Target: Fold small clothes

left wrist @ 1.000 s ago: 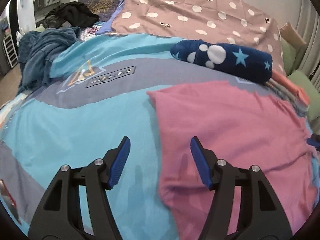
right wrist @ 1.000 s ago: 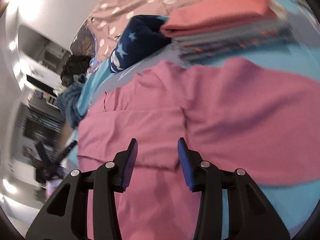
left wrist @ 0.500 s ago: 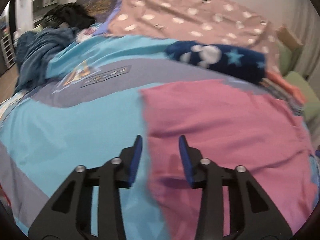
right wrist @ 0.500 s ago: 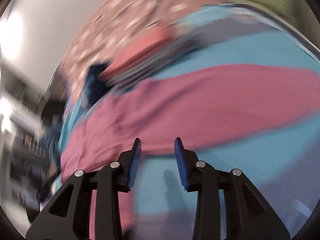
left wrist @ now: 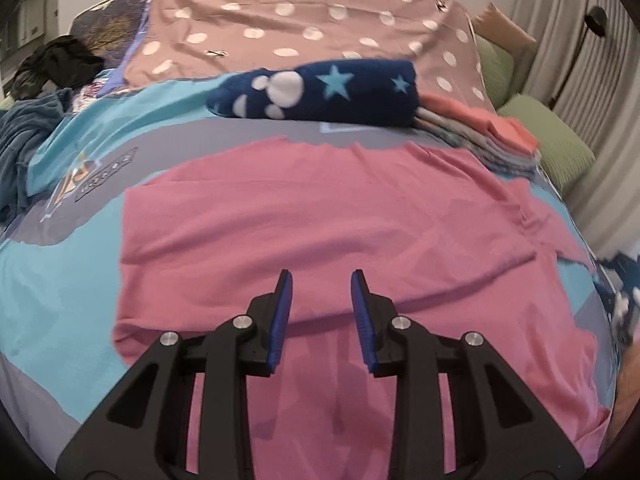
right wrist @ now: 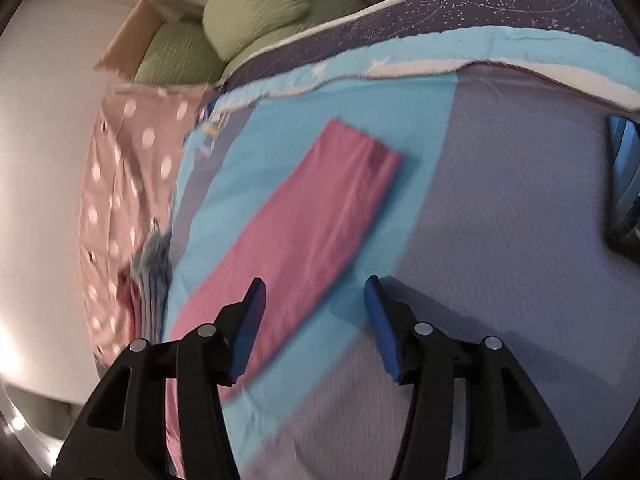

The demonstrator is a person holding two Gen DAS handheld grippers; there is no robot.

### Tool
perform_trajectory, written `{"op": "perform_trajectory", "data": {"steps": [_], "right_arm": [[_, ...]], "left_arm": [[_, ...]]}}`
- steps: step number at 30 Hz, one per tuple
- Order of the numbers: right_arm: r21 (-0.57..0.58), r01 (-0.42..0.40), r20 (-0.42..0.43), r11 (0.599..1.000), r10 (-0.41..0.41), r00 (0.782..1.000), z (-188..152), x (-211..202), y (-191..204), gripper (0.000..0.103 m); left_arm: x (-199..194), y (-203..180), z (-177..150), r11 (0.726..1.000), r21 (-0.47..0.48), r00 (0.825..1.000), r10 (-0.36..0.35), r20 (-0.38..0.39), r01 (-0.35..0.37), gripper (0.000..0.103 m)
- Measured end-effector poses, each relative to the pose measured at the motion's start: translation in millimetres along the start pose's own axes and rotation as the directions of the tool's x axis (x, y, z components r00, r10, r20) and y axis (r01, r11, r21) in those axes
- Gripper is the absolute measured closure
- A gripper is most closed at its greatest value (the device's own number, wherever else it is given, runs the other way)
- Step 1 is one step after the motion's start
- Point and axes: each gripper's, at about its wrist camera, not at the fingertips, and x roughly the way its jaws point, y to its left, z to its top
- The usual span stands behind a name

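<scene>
Your right-wrist view smeared by motion: folded stack [right wrist: 146, 276] at left only colour streaks. Dark object [right wrist: 624, 184] cut by right edge, can't identify. Pink garment [left wrist: 320, 216]: near hem runs under your left gripper [left wrist: 321, 312], bottom edge cuts it. Blurred dark shape [left wrist: 618, 300] at right rim unreadable.

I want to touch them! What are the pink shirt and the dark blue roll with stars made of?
The pink shirt looks like thin, matte knit cloth, probably cotton jersey: it lies flat with soft, shallow wrinkles and has no shine. The dark blue roll looks thicker and fuzzy, maybe fleece or plush: its edges are rounded and puffy. The picture is slightly blurred, so neither is certain.
</scene>
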Motion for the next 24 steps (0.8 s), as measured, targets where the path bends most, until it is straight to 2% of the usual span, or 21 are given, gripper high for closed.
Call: {"op": "perform_trajectory", "data": {"steps": [1,2,3,4,6,9,12,15,17,20,22,24], "right_arm": [[0.011,-0.006,0.01,1.0,0.006,1.0,8,-2,-1,0.051],[0.024,-0.019,0.013,1.0,0.019,1.0,12,1,-2,0.062],[0.033,-0.042,0.005,0.999,0.042,0.999,13,4,3,0.084],[0.052,-0.078,-0.014,0.996,0.079,0.997,14,7,3,0.093],[0.074,-0.139,-0.02,0.988,0.141,0.99,10,7,13,0.096],[-0.004,-0.231,-0.062,0.973,0.231,0.971,-9,6,59,0.096],[-0.116,-0.371,-0.198,0.921,0.345,0.918,-53,12,128,0.096],[-0.246,-0.499,-0.37,0.831,0.396,0.841,-119,20,202,0.096],[-0.313,-0.555,-0.47,0.771,0.381,0.796,-166,26,239,0.096],[-0.383,-0.622,-0.617,0.682,0.312,0.722,-241,39,278,0.096],[-0.428,-0.643,-0.672,0.636,0.252,0.696,-280,45,292,0.096],[-0.492,-0.655,-0.713,0.574,0.165,0.681,-321,52,302,0.096]], "left_arm": [[1,-3,0,1.0,0.007,1.0,0.0,-0.005,0.0,0.072],[2,-6,-1,1.0,0.014,1.0,0.002,-0.011,-0.002,0.072],[3,-6,-1,1.0,0.016,1.0,0.003,-0.014,-0.003,0.072],[4,-7,-1,1.0,0.016,1.0,0.003,-0.016,-0.003,0.072],[4,-4,0,1.0,0.006,1.0,-0.002,-0.017,0.002,0.072],[3,1,0,1.0,-0.016,1.0,0.002,-0.004,-0.002,0.072],[3,8,0,0.999,-0.039,1.0,-0.006,0.009,0.007,0.068],[3,15,-2,0.998,-0.062,1.0,-0.02,0.016,0.021,0.061],[4,21,-4,0.997,-0.074,0.999,-0.034,0.016,0.035,0.059],[3,27,-6,0.995,-0.083,0.998,-0.056,0.021,0.058,0.056],[1,30,-6,0.993,-0.085,0.996,-0.083,0.032,0.086,0.052],[-3,32,-6,0.987,-0.091,0.99,-0.132,0.047,0.136,0.051]]}}
